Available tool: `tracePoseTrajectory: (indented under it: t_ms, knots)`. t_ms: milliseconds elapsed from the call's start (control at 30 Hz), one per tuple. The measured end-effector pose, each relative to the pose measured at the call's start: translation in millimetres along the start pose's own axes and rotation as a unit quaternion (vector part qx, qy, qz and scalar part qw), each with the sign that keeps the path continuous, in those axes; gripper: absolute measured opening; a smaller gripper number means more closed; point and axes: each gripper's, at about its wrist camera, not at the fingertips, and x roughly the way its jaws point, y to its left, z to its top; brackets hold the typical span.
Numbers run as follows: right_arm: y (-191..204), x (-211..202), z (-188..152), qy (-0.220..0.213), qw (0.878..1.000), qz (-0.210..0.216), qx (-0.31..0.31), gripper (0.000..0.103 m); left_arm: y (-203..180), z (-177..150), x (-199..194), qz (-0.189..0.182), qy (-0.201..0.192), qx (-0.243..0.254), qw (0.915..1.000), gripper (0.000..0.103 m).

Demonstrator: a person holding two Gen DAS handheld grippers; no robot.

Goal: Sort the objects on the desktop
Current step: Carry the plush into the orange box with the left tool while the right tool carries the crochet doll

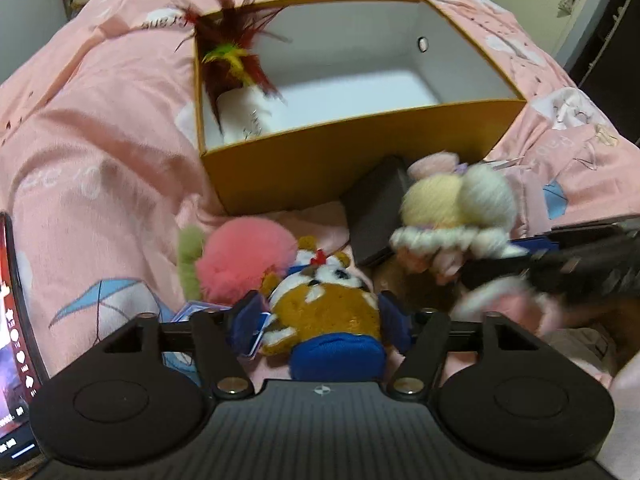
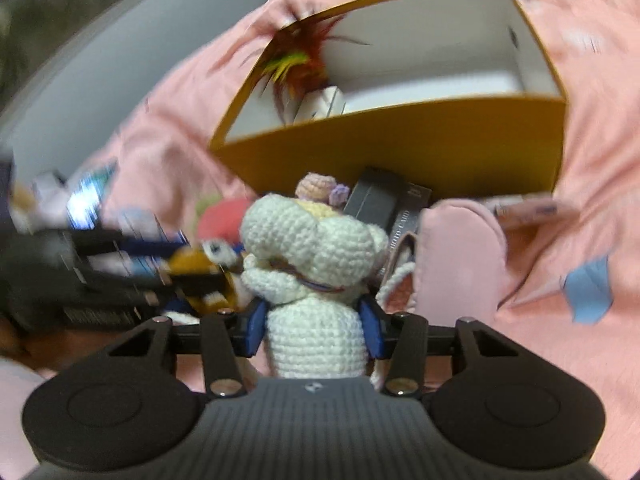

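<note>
Now we have two toys in hand: the brown plush dog (image 1: 320, 312) squeezed in our left gripper (image 1: 320, 320), and the white crochet doll (image 2: 316, 280) squeezed in our right gripper (image 2: 316, 324). Both sit low, near the yellow box (image 1: 340, 160). Next, we think, each must go up and over its front wall.

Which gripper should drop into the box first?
Probably right. Right gripper grips the crochet doll, lifted and nearer the yellow box; left gripper holds the brown plush low among the pile.
</note>
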Motion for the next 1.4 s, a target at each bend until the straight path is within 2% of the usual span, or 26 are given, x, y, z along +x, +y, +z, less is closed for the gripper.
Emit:
tracePoseTrajectory:
  t_ms: [67,133,200,267,333,500,633,800,833,867,967,1000,1033,1167,1300,1400]
  knots:
    - [-17.3,-0.3,2.2,0.002,0.997,0.043,0.066,0.051,4.1,-1.6,4.8,-0.01,0.013,-0.014,0.9998,0.084]
    - [-24.5,2.9,1.7,0.005,0.992,0.075,0.104,0.051,5.2,-3.0,5.6,-0.015,0.014,-0.019,0.9996,0.083]
    - [-23.3,6.8,0.3,0.009,0.989,0.097,0.115,0.051,5.5,-3.2,5.5,-0.02,0.014,-0.02,0.9995,0.079]
    - [-18.3,13.0,-1.3,0.017,0.986,0.12,0.118,0.051,6.3,-3.8,4.3,-0.033,0.012,-0.025,0.9991,0.067]
    - [-15.4,18.7,-2.5,0.025,0.985,0.123,0.121,0.051,5.4,-4.5,3.0,-0.033,0.011,-0.025,0.9991,0.066]
    - [-19.9,20.7,-3.0,0.031,0.986,0.101,0.13,0.053,7.1,-5.2,0.3,-0.042,0.003,-0.03,0.9987,0.063]
    - [-12.8,9.3,-3.4,0.025,0.994,0.055,0.095,0.054,7.9,-5.6,-2.7,-0.047,0.001,-0.033,0.9984,0.063]
    - [11.1,-15.9,-5.3,0.0,1.0,-0.024,-0.003,0.056,10.7,-6.4,-8.5,-0.055,-0.013,-0.048,0.9973,0.062]
    - [18.1,-20.1,-6.2,-0.008,0.999,-0.043,-0.028,0.062,11.0,-6.5,-11.2,-0.054,-0.018,-0.051,0.997,0.062]
    - [24.7,-24.3,-7.7,-0.016,0.996,-0.068,-0.054,0.065,10.9,-6.2,-13.9,-0.055,-0.023,-0.052,0.9968,0.062]
    - [39.6,-30.7,-12.2,-0.034,0.985,-0.124,-0.118,0.064,8.1,-4.8,-19.3,-0.06,-0.032,-0.046,0.9966,0.061]
    - [40.9,-32.9,-14.4,-0.035,0.982,-0.132,-0.129,0.057,6.6,-4.8,-20.7,-0.06,-0.033,-0.043,0.9967,0.061]
    - [42.2,-33.9,-15.4,-0.034,0.982,-0.131,-0.135,0.05,4.6,-4.8,-21.9,-0.061,-0.034,-0.038,0.9968,0.061]
    - [46.2,-37.0,-12.4,-0.021,0.99,-0.066,-0.119,0.048,1.2,-5.6,-23.0,-0.06,-0.031,-0.029,0.9973,0.061]
    - [57.0,-41.8,-12.6,-0.025,0.989,-0.066,-0.132,0.048,2.9,-6.6,-22.5,-0.066,-0.028,-0.035,0.9968,0.061]
    - [58.4,-37.6,-11.7,-0.012,0.988,-0.067,-0.138,0.048,3.2,-7.4,-21.6,-0.068,-0.026,-0.036,0.9967,0.061]
